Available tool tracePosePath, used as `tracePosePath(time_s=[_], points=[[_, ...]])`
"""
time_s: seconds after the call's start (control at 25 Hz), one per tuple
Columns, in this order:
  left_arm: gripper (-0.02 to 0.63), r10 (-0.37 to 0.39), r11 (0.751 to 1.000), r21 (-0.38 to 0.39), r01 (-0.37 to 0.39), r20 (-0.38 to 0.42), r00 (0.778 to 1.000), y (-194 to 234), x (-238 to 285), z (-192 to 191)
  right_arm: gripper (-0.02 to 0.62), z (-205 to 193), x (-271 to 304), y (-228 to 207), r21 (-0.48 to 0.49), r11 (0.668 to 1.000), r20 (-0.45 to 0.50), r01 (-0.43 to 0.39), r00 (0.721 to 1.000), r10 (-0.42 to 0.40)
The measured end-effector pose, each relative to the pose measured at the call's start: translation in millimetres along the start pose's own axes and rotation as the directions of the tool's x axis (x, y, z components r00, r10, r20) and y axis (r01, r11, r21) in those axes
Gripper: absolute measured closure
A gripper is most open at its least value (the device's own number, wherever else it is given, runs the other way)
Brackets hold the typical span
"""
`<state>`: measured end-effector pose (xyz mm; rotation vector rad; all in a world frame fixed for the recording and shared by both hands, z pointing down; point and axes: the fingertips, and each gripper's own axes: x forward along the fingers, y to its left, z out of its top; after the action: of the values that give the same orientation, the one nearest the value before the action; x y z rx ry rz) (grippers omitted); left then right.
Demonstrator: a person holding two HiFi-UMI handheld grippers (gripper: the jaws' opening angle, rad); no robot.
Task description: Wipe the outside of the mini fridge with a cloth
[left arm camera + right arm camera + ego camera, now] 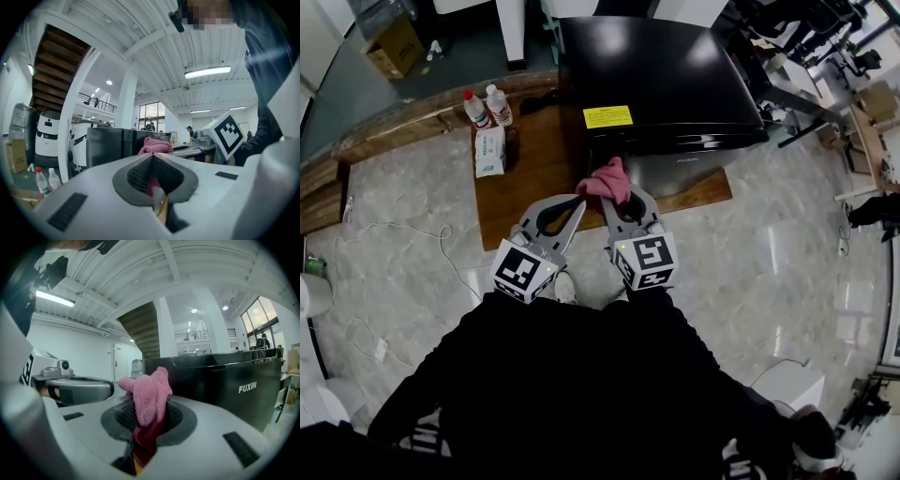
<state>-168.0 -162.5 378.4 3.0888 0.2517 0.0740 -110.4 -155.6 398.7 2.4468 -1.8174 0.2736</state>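
Note:
The black mini fridge [661, 75] with a yellow label stands on a wooden platform [525, 197]; its front with white lettering fills the right gripper view [225, 385]. My right gripper [619, 195] [149, 404] is shut on a bunched pink cloth [607, 178] [147, 394], held just in front of the fridge's near face. My left gripper [579, 200] [152, 155] is shut, its tips right beside the cloth [154, 145]. A pink sliver shows between its pads; whether it pinches a corner is unclear. The fridge [108, 145] stands behind.
Two water bottles [487, 105] [42, 180] and a tissue pack [490, 150] sit on the platform left of the fridge. A cardboard box [394, 47] lies far left. A white cable [412, 234] trails over the marble floor. Chairs and equipment [825, 47] crowd the right.

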Motion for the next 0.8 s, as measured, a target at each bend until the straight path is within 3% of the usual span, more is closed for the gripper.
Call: tracePosePath(time_s=[0.44, 0.8], points=[[0.601, 0.129, 0.992, -0.004, -0.129, -0.033, 0.991, 8.3, 34.5, -12.7, 0.518, -4.6, 14.0, -27.7, 0.006, 1.0, -0.004, -0.003, 1.0, 0.003], [0.601, 0.143, 0.99, 0.009, -0.143, -0.041, 0.989, -22.4, 74.0, -13.4, 0.518, -14.4, -4.5, -69.7, 0.035, 0.999, -0.014, -0.017, 1.0, 0.017]])
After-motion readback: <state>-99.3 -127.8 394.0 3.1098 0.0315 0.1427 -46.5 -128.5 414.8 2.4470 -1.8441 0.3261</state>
